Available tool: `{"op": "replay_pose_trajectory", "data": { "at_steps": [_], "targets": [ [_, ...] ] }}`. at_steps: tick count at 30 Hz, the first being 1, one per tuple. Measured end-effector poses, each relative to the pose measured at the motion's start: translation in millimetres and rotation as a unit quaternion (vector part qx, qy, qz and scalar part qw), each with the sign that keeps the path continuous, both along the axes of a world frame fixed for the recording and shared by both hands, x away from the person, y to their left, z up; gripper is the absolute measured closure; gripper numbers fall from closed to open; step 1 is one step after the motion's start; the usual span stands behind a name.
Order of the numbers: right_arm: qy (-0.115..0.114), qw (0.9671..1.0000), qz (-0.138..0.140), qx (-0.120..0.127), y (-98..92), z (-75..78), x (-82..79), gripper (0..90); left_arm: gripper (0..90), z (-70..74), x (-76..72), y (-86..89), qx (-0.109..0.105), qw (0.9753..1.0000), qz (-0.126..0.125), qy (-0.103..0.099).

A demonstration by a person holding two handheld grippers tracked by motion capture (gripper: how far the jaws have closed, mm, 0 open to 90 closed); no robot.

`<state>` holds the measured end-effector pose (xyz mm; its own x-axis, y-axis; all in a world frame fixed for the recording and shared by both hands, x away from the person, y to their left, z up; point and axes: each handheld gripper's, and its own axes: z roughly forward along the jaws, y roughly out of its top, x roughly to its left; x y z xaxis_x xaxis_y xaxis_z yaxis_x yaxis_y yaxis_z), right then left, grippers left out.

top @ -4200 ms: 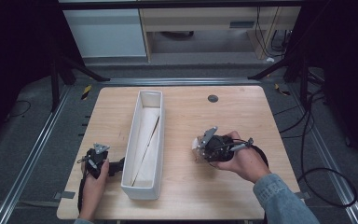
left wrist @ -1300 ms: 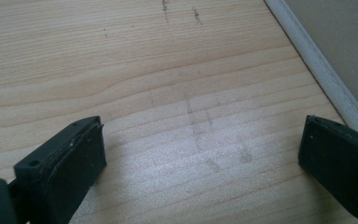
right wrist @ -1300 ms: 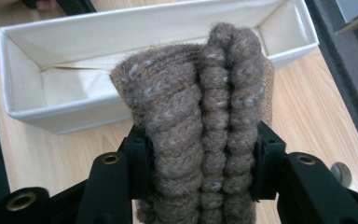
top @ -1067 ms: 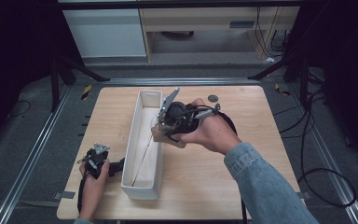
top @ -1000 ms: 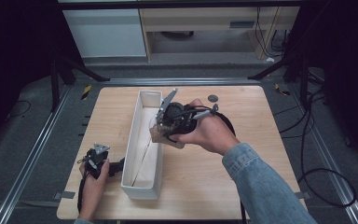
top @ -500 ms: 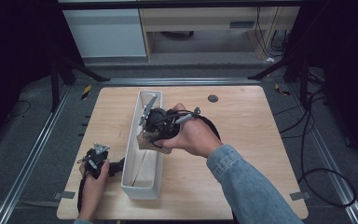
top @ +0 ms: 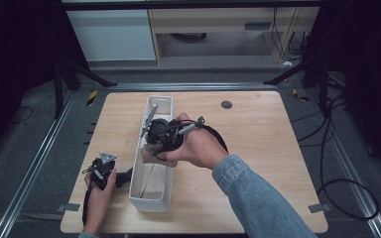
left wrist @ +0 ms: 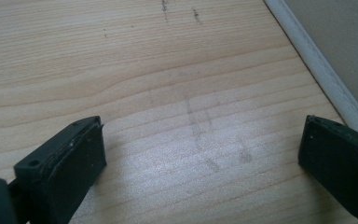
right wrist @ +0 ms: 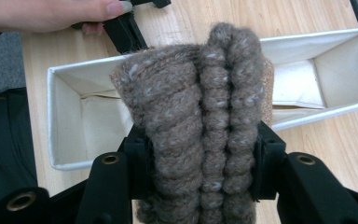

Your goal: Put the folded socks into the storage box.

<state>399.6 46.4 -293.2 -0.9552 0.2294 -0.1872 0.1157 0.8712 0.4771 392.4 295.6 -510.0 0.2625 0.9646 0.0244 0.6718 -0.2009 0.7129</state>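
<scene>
A long white fabric bin (top: 155, 178) stands lengthwise on the wooden table (top: 258, 148). My right gripper (top: 151, 150) hangs over the bin's middle, shut on a folded brown knitted piece (right wrist: 200, 126) that bulges up between its jaws; the knit (top: 150, 154) droops over the bin's rim. In the right gripper view the bin (right wrist: 74, 121) lies crosswise below the knit, with a pale liner inside. My left gripper (top: 104, 171) rests on the table just left of the bin's near end. Its jaws stand wide open over bare wood, nothing between them (left wrist: 200, 154).
A small dark round disc (top: 226, 104) lies near the table's far edge. The bin's white wall (left wrist: 321, 70) runs along the right of the left gripper view. Cables (top: 337, 163) trail on the floor to the right, and metal rails (top: 30, 168) flank the table.
My right gripper carried the knitted piece from the table's right side leftward, over the bin, and lower toward its middle. The left gripper stayed put, open.
</scene>
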Motion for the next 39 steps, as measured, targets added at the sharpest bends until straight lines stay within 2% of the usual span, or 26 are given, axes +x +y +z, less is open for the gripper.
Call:
{"op": "replay_pose_trajectory", "data": {
  "at_steps": [24, 39],
  "targets": [
    [0.019, 0.9995, 0.021, -0.014, 25.4, -17.6, -14.1, 53.1, 0.0, -0.1, 0.1, 0.0, 0.000, 1.0000, -0.001, -0.001],
    [0.022, 0.9994, 0.022, -0.014, 25.6, -18.2, -17.3, 53.1, 0.0, -0.1, 0.5, 0.2, 0.000, 1.0000, -0.003, -0.001]
  ]
}}
